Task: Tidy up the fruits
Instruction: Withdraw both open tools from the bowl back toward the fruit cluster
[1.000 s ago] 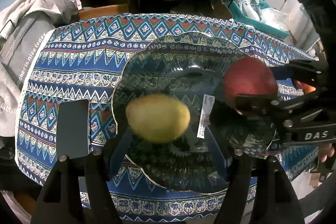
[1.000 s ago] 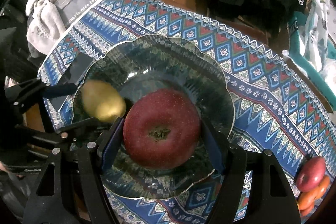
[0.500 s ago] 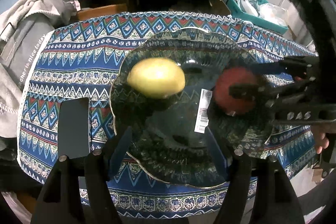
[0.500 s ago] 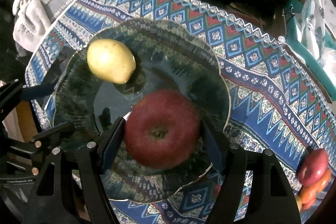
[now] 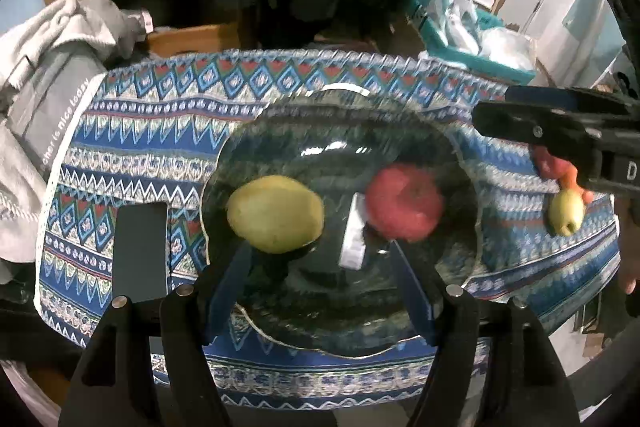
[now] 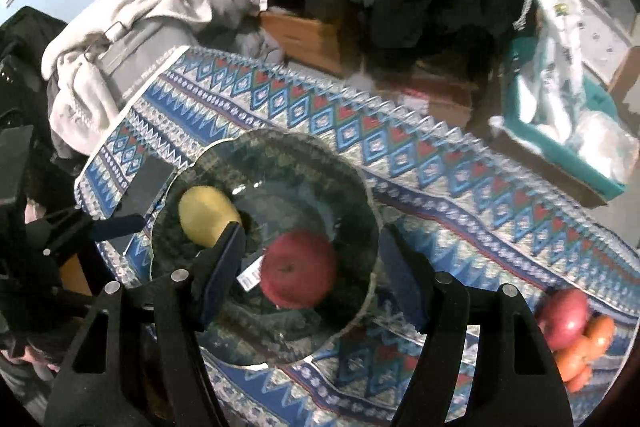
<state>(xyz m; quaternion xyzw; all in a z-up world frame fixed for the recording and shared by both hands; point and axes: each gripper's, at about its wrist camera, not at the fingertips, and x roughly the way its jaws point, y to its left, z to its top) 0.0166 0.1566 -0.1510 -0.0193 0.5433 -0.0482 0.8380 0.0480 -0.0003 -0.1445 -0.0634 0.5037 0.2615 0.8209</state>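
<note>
A dark glass plate rests on the patterned tablecloth. On it lie a yellow-green fruit at the left and a red apple at the right, apart from each other. My left gripper hangs open above the plate's near side with nothing between its pads. My right gripper is open too, raised over the apple, whose sides are free of the pads. Each gripper shows in the other's view: the right one, the left one.
More fruit lies at the cloth's right end: a red apple, orange pieces and a green pear. A dark flat rectangle lies left of the plate. Grey clothes are heaped at the far left, and a teal basket stands behind.
Both grippers have risen away from the plate. The yellow-green fruit has left the left jaws and now lies on the plate. The apple stays on the plate, free of the right pads.
</note>
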